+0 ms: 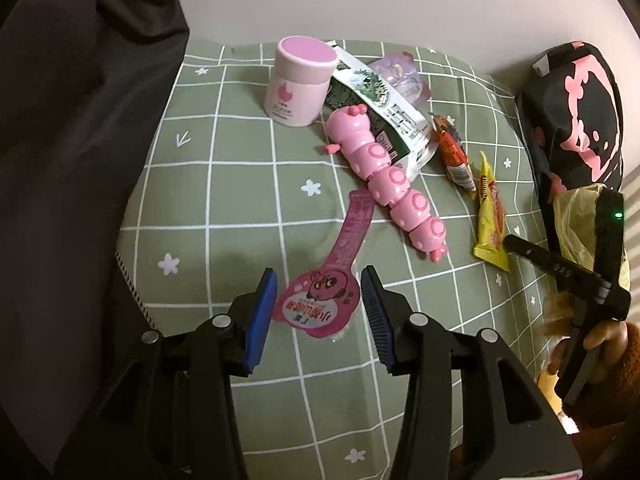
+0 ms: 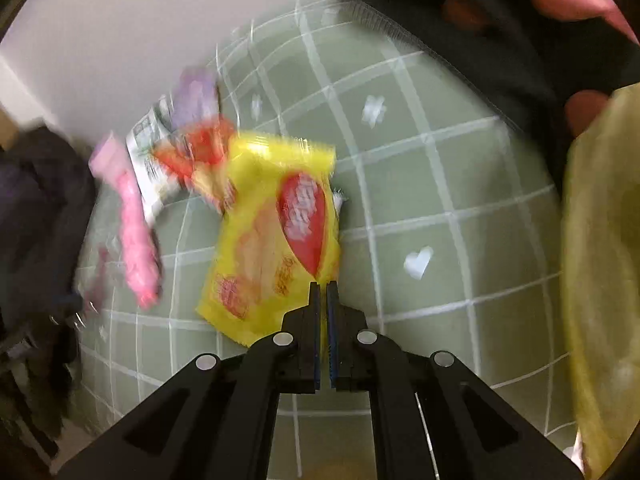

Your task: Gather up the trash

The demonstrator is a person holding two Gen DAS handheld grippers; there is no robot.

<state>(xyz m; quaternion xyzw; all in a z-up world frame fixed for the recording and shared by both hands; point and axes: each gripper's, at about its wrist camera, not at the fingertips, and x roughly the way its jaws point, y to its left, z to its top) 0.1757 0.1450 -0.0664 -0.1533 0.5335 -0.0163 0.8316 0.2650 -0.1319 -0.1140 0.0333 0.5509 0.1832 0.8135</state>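
Tilting steeply downward, the left gripper (image 1: 318, 282) straddles a pink wrapper (image 1: 320, 300) unclamped, while the right gripper (image 2: 323, 286) pinches a yellow packet (image 2: 272, 232).

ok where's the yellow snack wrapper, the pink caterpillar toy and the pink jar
yellow snack wrapper (image 2: 276, 236), right wrist view, middle of the printed front
pink caterpillar toy (image 1: 390, 178), left wrist view, a middle body segment
pink jar (image 1: 300, 84), left wrist view, side wall just under the lid

Flat pink wrapper (image 1: 320, 280), yellow wrapper (image 1: 490, 220), red-orange wrapper (image 1: 454, 152), scattered on green checked cloth (image 1: 240, 200)
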